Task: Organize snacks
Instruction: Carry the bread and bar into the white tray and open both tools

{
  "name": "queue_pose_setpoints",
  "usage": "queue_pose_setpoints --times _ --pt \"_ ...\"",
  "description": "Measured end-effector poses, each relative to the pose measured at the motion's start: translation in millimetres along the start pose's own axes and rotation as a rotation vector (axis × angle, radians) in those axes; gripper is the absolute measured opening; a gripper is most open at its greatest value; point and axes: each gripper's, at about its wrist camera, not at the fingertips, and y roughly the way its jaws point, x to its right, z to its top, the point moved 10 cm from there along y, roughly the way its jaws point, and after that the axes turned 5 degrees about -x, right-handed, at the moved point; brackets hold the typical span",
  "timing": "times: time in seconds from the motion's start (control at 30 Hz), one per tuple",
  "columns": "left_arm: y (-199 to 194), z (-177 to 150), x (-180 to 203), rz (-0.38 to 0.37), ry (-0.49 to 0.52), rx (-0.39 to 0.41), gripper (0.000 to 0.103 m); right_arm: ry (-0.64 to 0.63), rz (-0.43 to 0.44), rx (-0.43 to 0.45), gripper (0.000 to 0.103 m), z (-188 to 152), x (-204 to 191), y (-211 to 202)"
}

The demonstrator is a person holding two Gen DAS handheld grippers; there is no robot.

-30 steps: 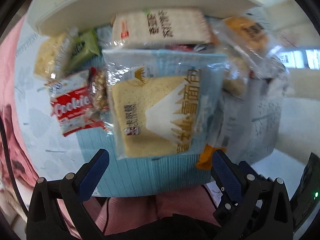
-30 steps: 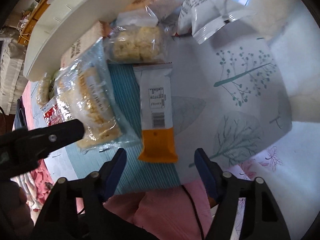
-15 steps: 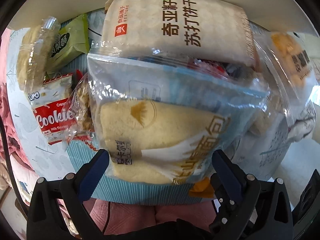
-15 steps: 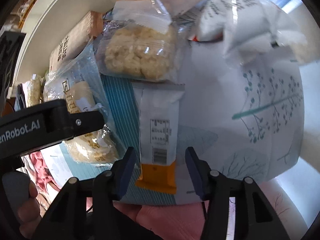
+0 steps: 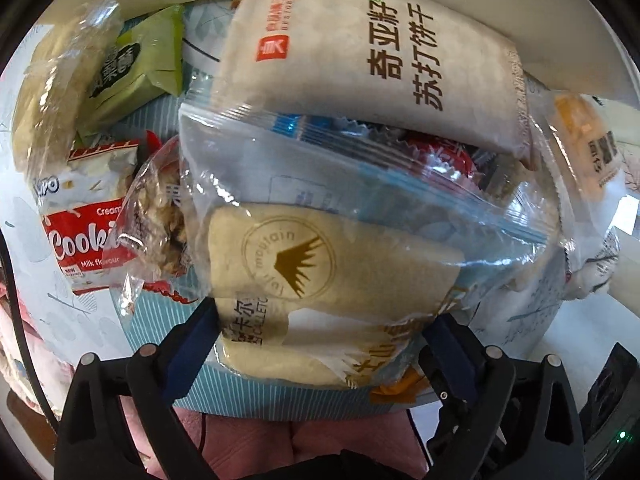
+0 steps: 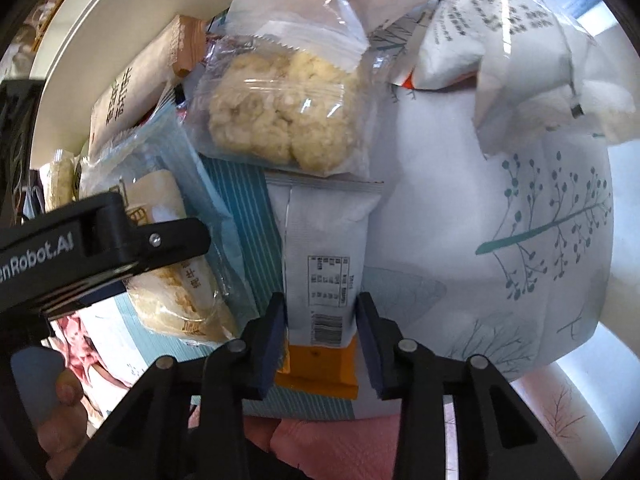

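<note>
A clear bag of sliced bread [image 5: 328,272] lies on a blue striped mat [image 5: 280,396]. My left gripper [image 5: 320,340] points down over the bag's near end with a finger at each side. Its jaws are closing and the pads stand right at the wrapper's edges. A white packet with an orange end [image 6: 324,264] lies lengthwise between the fingers of my right gripper [image 6: 320,320]. Those jaws are closing too, and the pads are just at the packet's long edges. One finger of the left gripper [image 6: 100,240] shows over the bread bag [image 6: 168,280] in the right wrist view.
A beige cracker pack [image 5: 372,60], a red cookie pack [image 5: 88,240] and a green packet [image 5: 136,64] crowd around the bread. A clear bag of rice cakes [image 6: 280,120] and white bags [image 6: 500,40] lie beyond the packet. A white curved rim [image 6: 100,28] runs behind. A hand [image 6: 60,400] shows at lower left.
Both grippers have come down closer to the snacks. The right jaws have narrowed around the white and orange packet. The left fingers now flank the bread bag's near end.
</note>
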Motion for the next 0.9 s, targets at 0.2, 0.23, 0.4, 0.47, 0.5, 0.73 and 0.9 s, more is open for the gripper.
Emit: queue_pose_setpoints --times 0.2,0.23,0.4,0.47,0.5,0.73,0.9 --pt "-9.3 -27.6 -37.9 -0.005 -0.007 0.002 0.093 0.059 0.031 0.047 0.032 -12.7 2.1 -4.9" --pt "-12.4 -31.9 -42.4 -0.007 -0.001 0.008 0.093 0.070 0.036 0.054 0.032 -16.0 2.4 -5.0" --pt "-39.1 -47.0 -51.0 -0.041 0.035 0.048 0.093 0.086 0.037 0.118 0.032 -34.5 -3.0 -7.7" --pt "-53.6 -50.9 -54.4 -0.056 0.044 0.066 0.093 0.083 0.037 0.151 0.032 -42.0 -11.0 -7.4" --pt "-57.9 -53.6 -59.1 -0.064 0.044 0.071 0.093 0.081 0.044 0.173 0.032 -44.9 -14.7 -10.3" --pt "-110.4 -74.8 -89.0 -0.124 -0.006 0.138 0.093 0.039 0.087 0.326 0.032 -52.1 -37.3 -44.0" --pt "-154.2 -86.6 -110.7 -0.154 -0.032 0.214 0.093 -0.020 0.097 0.421 0.032 -40.3 -52.8 -76.1"
